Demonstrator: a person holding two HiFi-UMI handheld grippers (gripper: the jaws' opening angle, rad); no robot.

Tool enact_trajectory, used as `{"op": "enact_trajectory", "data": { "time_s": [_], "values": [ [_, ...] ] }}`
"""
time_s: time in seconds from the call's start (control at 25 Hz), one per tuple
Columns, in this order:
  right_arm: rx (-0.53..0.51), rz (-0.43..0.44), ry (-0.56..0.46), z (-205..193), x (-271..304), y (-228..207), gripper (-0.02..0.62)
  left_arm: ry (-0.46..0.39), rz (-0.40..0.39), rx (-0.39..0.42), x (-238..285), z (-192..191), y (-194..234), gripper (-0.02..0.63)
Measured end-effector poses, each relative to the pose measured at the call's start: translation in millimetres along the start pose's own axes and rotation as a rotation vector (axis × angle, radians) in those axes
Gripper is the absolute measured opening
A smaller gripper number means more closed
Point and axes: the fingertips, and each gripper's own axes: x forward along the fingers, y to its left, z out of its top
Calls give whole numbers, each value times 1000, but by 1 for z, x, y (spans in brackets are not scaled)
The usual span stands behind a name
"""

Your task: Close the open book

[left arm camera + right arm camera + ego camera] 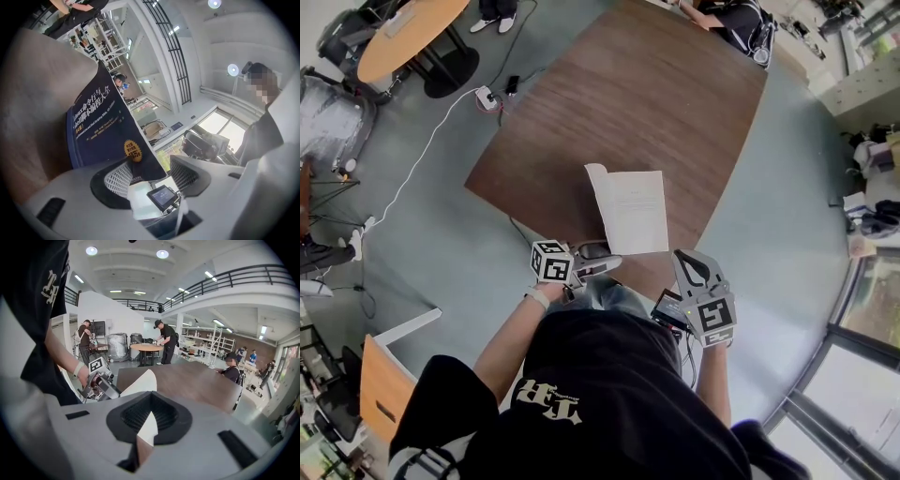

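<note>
We find the book [630,211] lying open on the brown table [656,94], close to the near edge and just in front of the person, with a white page facing up. The left gripper [602,256] sits at the book's near left corner, and its own view tells us why: the dark blue cover [101,126] rises in front of it with its outer face towards the camera, so that side is tipped up off the table. The cover's lower corner drops into the gap between the jaws. Those jaws stand wide apart, so we judge the cover is propped, not pinched (it seems to lean on one pad, though the wide-angle view leaves us unsure of real contact). That suits a closing move, since a free edge can swing over while a clamped one would drag the whole book. The right gripper [692,267] hangs off the table's edge, just beside the book's near right corner. Its jaws are drawn together on nothing, and only a sliver of page shows past them. We take it as waiting to steady the far half, or to press the cover flat once it falls.
</note>
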Motion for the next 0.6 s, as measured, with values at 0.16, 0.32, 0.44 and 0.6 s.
{"op": "enact_trajectory", "data": {
  "time_s": [0.16, 0.32, 0.44, 0.6],
  "values": [
    [18, -29, 6, -6, -8, -7, -12, 37, -18, 8, 16, 2, 0, 233],
    [35, -61, 12, -13, -16, -17, -12, 61, -29, 7, 31, 7, 5, 233],
    [49, -87, 19, -18, -22, -23, -12, 85, -36, 11, 40, 11, 8, 233],
    [67, -124, 27, -25, -31, -32, -12, 117, -34, 9, 54, 13, 17, 233]
  ]
}}
